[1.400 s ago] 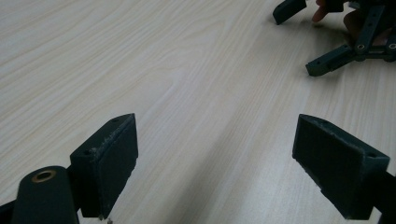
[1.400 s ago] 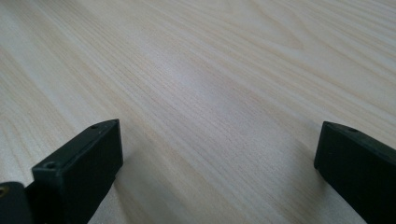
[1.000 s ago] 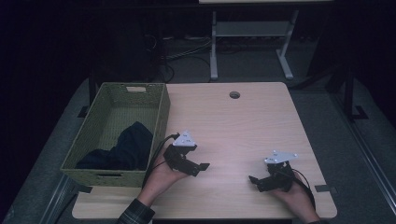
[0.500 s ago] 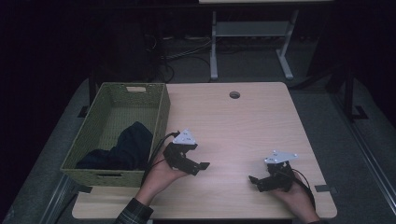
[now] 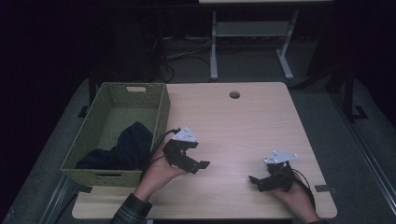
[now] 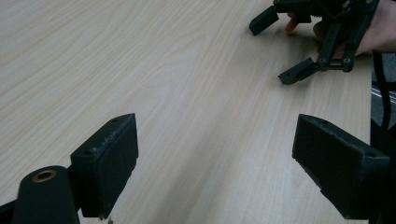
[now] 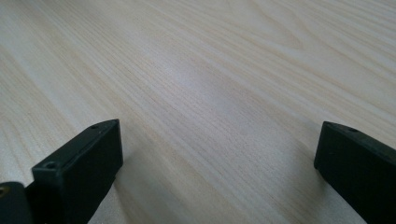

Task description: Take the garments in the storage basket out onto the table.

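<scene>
High view is showing me my left gripper point(image 5: 198, 166) hovering beside the green woven basket point(image 5: 161, 109), jaws spread wide; a dark crumpled cloth point(image 5: 123, 147) is lying inside it; my right gripper point(image 5: 257, 182) is resting, jaws gaping, on the pale wooden worktop point(image 5: 243, 126).

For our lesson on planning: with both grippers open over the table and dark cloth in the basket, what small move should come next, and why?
Probably swing the left gripper leftward over the basket rim toward the dark cloth. Its jaws stand wide apart with nothing between them, it is next to the basket, and the cloth is the nearest thing to grasp; the right gripper is farther off.
</scene>
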Available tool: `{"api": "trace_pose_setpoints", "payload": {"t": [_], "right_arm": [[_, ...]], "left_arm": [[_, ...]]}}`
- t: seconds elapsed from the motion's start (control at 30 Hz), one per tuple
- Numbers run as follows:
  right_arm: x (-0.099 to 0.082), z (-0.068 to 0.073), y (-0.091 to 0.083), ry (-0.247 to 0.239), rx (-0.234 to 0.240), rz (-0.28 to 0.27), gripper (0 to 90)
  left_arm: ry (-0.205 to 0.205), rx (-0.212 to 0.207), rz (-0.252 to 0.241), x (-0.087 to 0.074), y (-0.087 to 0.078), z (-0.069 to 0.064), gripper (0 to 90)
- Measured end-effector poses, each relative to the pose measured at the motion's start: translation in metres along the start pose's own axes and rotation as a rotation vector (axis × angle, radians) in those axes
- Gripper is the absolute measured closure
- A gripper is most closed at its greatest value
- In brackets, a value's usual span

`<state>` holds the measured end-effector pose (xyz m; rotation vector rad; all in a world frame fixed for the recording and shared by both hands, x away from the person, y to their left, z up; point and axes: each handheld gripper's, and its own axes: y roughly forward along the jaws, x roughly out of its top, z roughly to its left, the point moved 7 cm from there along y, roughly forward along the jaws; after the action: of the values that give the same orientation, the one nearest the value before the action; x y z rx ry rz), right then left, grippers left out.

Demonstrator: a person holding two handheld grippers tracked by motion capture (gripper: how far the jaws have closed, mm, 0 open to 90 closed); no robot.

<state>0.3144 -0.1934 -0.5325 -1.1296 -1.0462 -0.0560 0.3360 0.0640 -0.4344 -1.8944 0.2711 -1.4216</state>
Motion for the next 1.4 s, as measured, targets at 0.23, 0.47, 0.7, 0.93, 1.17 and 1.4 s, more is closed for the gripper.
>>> {"api": "trace_pose_setpoints", "payload": {"t": [0.23, 0.47, 0.7, 0.93, 1.17, 1.4], "right_arm": [[0.000, 0.001, 0.000, 0.006, 0.001, 0.002, 0.7], [0.000, 0.001, 0.000, 0.006, 0.001, 0.003, 0.7], [0.000, 0.000, 0.000, 0.002, 0.000, 0.001, 0.7], [0.000, 0.000, 0.000, 0.003, 0.000, 0.002, 0.7], [0.000, 0.000, 0.000, 0.006, 0.000, 0.002, 0.7], [0.000, 0.000, 0.000, 0.006, 0.000, 0.002, 0.7]], "left_arm": [[0.020, 0.004, 0.020, 0.006, -0.007, 0.001, 14.1], [0.024, 0.006, 0.031, 0.009, -0.015, 0.003, 14.1], [0.034, 0.025, 0.048, 0.012, -0.025, 0.006, 14.3], [0.042, 0.036, 0.066, 0.015, -0.035, 0.009, 14.3], [0.042, 0.053, 0.068, 0.019, -0.044, 0.012, 14.2], [0.046, 0.064, 0.087, 0.019, -0.053, 0.018, 14.2]]}}
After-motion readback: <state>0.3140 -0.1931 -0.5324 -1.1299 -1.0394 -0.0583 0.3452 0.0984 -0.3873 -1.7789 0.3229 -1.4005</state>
